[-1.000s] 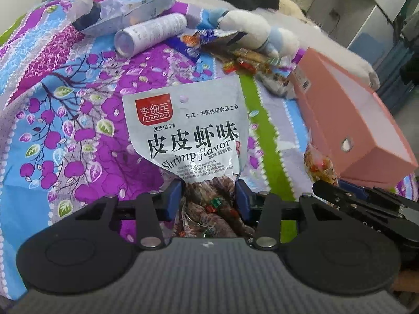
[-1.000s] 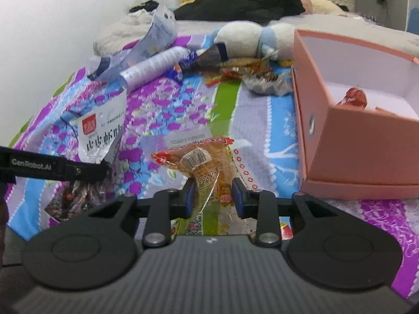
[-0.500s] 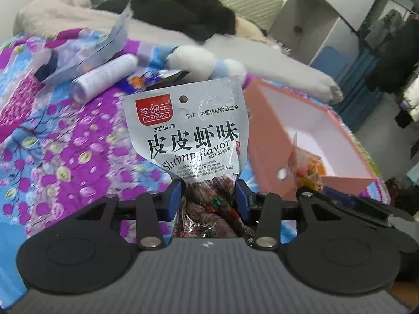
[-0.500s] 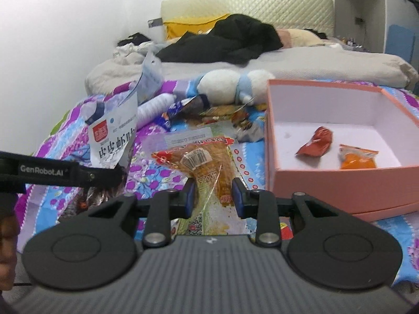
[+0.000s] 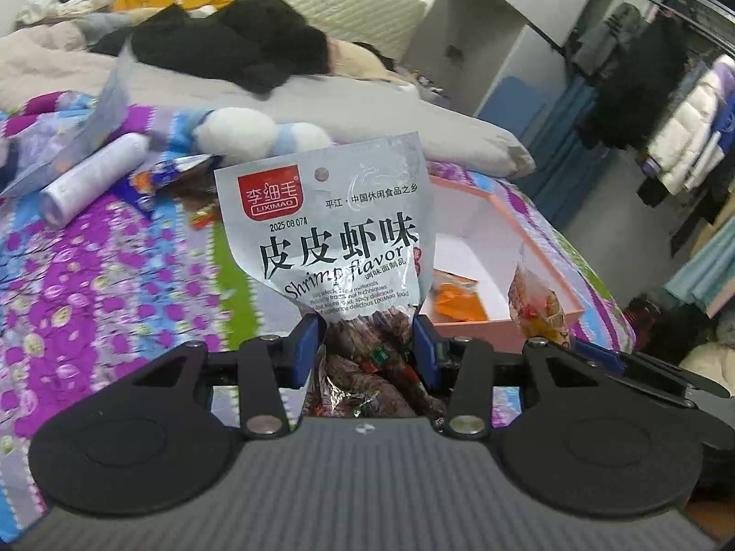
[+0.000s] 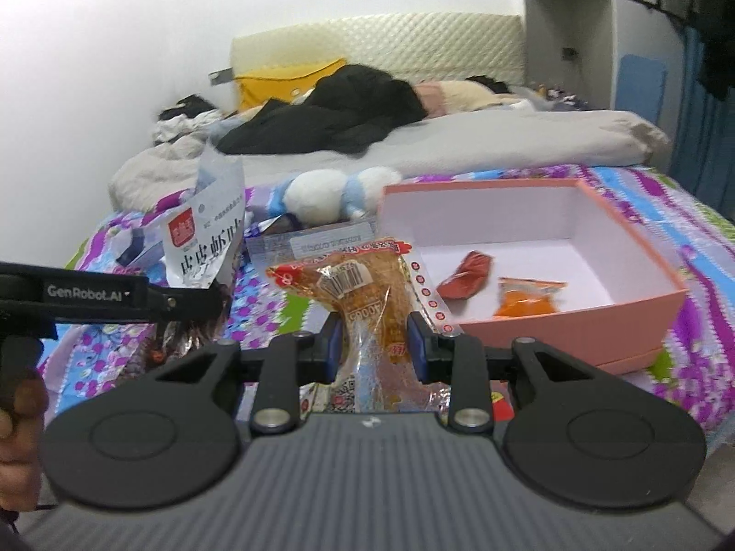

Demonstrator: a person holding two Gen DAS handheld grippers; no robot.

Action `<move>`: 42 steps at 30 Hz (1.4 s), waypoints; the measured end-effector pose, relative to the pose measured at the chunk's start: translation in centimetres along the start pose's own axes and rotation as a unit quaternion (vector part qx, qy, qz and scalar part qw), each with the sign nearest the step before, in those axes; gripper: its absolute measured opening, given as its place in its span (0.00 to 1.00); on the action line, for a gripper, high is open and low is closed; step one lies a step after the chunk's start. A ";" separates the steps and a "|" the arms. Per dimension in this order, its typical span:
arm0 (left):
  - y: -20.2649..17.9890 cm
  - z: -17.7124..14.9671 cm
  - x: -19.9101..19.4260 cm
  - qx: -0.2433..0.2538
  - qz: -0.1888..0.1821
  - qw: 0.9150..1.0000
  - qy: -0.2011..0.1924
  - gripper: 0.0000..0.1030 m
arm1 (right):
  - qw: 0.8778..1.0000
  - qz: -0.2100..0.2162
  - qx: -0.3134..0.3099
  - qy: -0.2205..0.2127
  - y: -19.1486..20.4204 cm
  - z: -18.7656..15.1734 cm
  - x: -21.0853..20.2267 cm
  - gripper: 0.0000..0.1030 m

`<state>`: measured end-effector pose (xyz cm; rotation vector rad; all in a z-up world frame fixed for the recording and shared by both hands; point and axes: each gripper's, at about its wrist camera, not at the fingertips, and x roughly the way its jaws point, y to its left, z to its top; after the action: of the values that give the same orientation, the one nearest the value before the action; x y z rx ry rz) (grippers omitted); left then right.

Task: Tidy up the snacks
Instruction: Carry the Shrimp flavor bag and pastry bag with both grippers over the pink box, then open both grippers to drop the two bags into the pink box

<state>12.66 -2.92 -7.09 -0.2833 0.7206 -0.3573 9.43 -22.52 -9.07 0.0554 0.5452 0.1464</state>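
Pink box [image 6: 542, 321]: you see it right of centre in the right wrist view, open-topped on the patterned bedspread [image 5: 92, 275]. It looks like stiff card, light for its bulk, and holds a red packet [image 6: 466, 273] and an orange packet [image 6: 528, 298].
Shrimp-flavour bag [image 5: 330, 229]: it stands upright at the centre of the left wrist view, pinched at its lower, filled part. It is soft crinkly foil, likely light and a little slippery; the flat printed top flops, so your low hold on the bulk seems the safer place.
Clear snack pack [image 6: 367, 294]: it sits at the centre of the right wrist view, gripped around its narrow waist. The film is thin and slick and the contents may crush, so judge the squeeze gently.
Left gripper [image 5: 367, 344]: your jaws stand at a middling gap, clamped on the shrimp-flavour bag.
Right gripper [image 6: 376, 342]: your jaws are narrower, closed on the clear snack pack.
Change from a second ago: both bags have come up off the bedspread. The pink box, then seen side-on at the right edge, now shows its inside below you. The headboard and wardrobe have entered the upper frame. Neither grip has altered.
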 end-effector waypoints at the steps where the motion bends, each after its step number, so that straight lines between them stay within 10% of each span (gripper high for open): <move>1: -0.6 0.1 0.2 0.005 -0.006 1.000 0.000 0.49 | 1.000 -0.004 0.003 -0.001 -0.4 0.0 -0.3 0.32; 29: -8.8 12.3 23.2 0.071 -0.022 0.994 0.078 0.49 | 0.996 -0.055 0.057 0.028 -13.4 7.3 13.3 0.32; 42: -8.9 11.3 30.2 0.085 0.004 0.988 0.126 0.50 | 0.990 -0.053 0.090 0.089 -17.0 5.3 19.3 0.37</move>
<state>39.46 -21.90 -13.41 -0.0730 0.9326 -0.4490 30.62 -36.40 -16.02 0.1898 0.7383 -0.0030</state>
